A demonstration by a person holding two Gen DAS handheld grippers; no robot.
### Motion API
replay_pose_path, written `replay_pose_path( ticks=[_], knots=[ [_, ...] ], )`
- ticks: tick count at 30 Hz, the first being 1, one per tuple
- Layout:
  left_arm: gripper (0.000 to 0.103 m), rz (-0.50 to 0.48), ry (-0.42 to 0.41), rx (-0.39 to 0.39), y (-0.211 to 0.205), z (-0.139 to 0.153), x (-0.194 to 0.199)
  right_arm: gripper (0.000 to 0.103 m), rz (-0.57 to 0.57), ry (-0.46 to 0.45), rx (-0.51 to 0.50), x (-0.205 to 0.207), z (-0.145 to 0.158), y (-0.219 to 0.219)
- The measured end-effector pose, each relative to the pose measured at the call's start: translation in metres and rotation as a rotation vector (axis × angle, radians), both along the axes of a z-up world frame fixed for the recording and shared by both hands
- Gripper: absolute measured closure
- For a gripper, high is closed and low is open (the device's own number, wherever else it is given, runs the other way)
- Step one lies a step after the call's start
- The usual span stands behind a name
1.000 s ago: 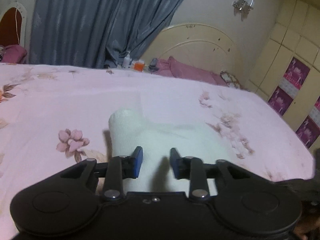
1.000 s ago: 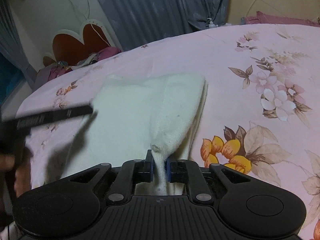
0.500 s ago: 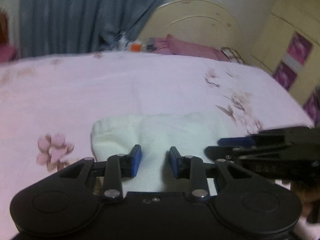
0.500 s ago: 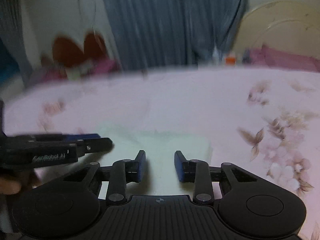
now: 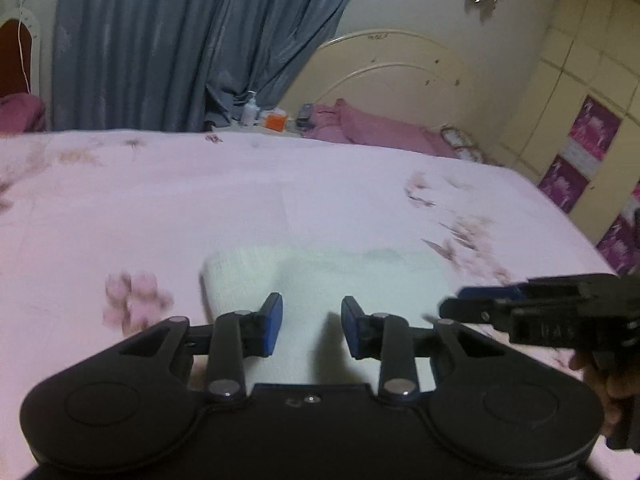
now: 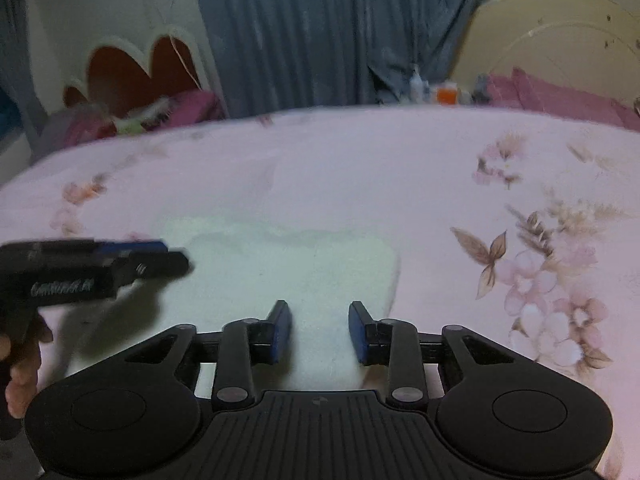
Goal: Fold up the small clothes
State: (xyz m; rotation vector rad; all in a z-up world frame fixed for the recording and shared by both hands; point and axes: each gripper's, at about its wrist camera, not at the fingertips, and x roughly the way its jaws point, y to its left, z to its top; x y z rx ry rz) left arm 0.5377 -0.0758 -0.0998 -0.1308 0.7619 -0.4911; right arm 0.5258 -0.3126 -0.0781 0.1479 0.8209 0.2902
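A: Item one, the garment?

B: White knitted garment, small, lying flat on the bed, on its pink floral sheet. From my left camera one rolled or doubled edge shows at its left end; the rest spreads to the right. From my right camera it lies directly ahead of my fingers, with its rounded edge to the right.

A: Item two, your left gripper?

B: Left gripper: blue-padded fingers parted, with a clear gap between them. Nothing is clamped; the white cloth lies under and beyond them. Whether the tips touch the fabric, I cannot tell.

A: Item three, the right one?

B: Right gripper: its jaws have just been opening, and they now stand apart with only flat cloth seen through the gap. No fold is pinched. In my left camera it appears side-on at the garment's right end, blurred.

A: Hands?

B: Part of a hand shows at the left edge of my right camera, on the left gripper's handle.

A: Surroundings?

B: Blue-grey curtain, cream headboard, pink pillows, a bottle and an orange box behind the bed.
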Motion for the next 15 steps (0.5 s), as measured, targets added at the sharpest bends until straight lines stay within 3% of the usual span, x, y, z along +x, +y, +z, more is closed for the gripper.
replay_pose_path(
  ticks=[2,3,4,7,10,13,15],
  knots=[
    [0.071,-0.008,-0.015,0.064,-0.007,-0.009,-0.008,0.071,0.071,0.020,0.005,-0.012,-0.005,0.011],
    [0.070,-0.008,-0.025,0.079,-0.009,-0.013,-0.011,0.071,0.099,0.026,-0.060,-0.017,-0.014,0.019],
    [0.070,0.000,-0.034,0.082,-0.011,-0.013,-0.014,0.071,0.105,0.009,-0.098,-0.022,-0.019,0.023],
    [0.074,0.004,-0.077,0.123,-0.015,-0.001,-0.027,0.071,0.048,0.028,-0.070,-0.024,-0.018,0.014],
    [0.074,-0.005,-0.092,0.064,-0.009,0.007,-0.052,0.072,0.059,-0.024,-0.070,-0.044,0.002,0.014],
    [0.074,-0.028,-0.073,0.086,-0.017,-0.007,-0.069,0.073,0.153,-0.046,-0.080,-0.068,0.003,0.028],
    [0.074,-0.045,-0.043,0.072,-0.025,-0.010,-0.075,0.075,0.210,-0.026,-0.186,-0.080,-0.014,0.042]
  ],
)
